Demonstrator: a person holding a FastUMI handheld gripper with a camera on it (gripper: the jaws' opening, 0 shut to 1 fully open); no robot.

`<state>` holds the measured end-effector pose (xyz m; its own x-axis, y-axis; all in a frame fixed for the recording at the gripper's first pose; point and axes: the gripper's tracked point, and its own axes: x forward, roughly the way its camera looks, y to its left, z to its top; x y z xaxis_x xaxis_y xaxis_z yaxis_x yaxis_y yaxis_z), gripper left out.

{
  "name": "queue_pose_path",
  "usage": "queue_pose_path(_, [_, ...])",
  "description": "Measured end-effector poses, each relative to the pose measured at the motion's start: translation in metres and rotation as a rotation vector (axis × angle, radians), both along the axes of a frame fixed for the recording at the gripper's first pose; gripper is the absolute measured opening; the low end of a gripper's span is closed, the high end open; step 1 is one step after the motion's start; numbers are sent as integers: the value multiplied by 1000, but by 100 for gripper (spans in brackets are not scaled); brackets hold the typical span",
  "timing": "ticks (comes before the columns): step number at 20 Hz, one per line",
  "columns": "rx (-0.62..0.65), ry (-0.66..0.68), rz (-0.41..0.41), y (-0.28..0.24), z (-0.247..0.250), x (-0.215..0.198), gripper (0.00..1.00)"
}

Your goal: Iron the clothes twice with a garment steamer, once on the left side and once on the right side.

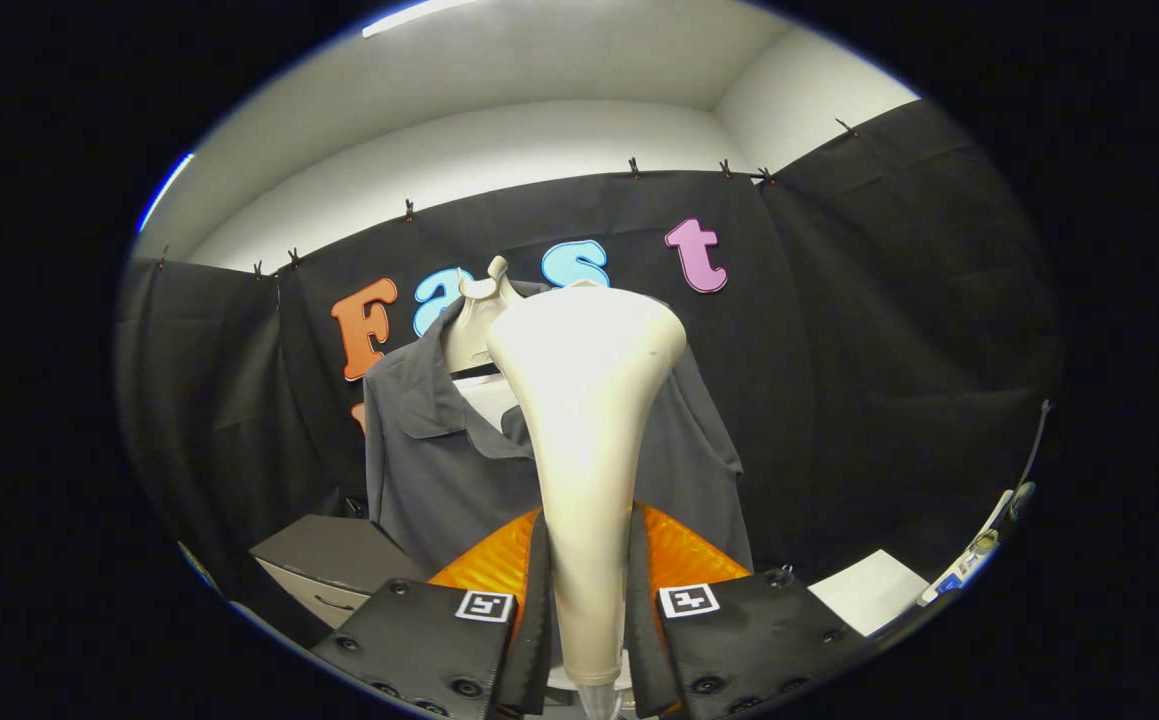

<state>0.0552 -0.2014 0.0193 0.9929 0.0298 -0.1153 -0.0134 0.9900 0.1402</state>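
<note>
A cream garment steamer (584, 440) stands upright between my fingers, its narrow handle clamped by both pads and its wide head rising above them. My gripper (587, 600) is shut on that handle. Beyond the steamer hangs a dark grey collared shirt (439, 460) on a pale hanger (479, 315), facing me. The steamer head covers the middle of the shirt; its left front and part of its right side show around it.
A dark box with a light drawer front (324, 565) sits low to the left of the shirt. A white sheet (869, 590) lies low to the right, near a small device with a cable (979, 550). Black cloth walls the booth behind.
</note>
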Motion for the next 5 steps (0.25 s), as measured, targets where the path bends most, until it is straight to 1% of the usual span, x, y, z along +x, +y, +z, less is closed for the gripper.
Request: queue_pose_path(5, [2, 6, 9, 7, -3, 1, 39])
